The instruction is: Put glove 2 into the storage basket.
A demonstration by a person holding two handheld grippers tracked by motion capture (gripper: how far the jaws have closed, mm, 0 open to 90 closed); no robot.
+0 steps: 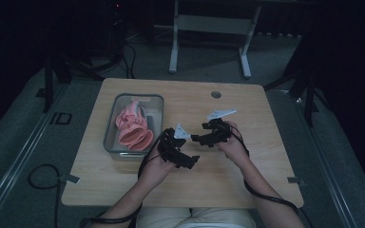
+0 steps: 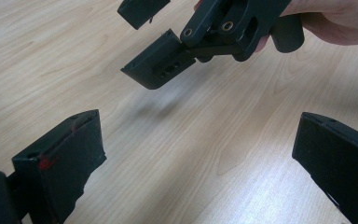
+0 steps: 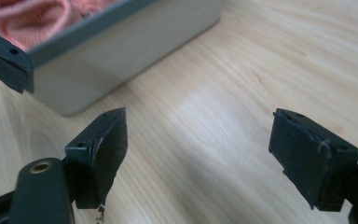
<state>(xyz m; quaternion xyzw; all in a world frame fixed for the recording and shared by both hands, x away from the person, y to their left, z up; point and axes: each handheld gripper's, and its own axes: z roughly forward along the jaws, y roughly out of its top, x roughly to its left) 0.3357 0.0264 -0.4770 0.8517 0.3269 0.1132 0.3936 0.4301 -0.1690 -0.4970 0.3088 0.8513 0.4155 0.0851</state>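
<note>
Holding both grippers over bare table (image 1: 247, 161), we are carrying nothing: the left gripper (image 2: 196, 158) is showing its jaws wide apart with only wood grain between them, and the right gripper (image 3: 198, 149) is likewise spread open and empty. Judging from how things lie, we are looking at work that is largely finished, since the pink cloth (image 1: 133, 127) is already lying bundled inside the grey bin (image 1: 158, 100), which is sitting just ahead of the left gripper and off to the far side of the right one. In the right gripper view the cloth (image 3: 32, 18) is peeking over the bin wall (image 3: 121, 60) as soft, ribbed folds, rumpled rather than flat. We are seeing nothing else near the tongs waiting to be picked up.
</note>
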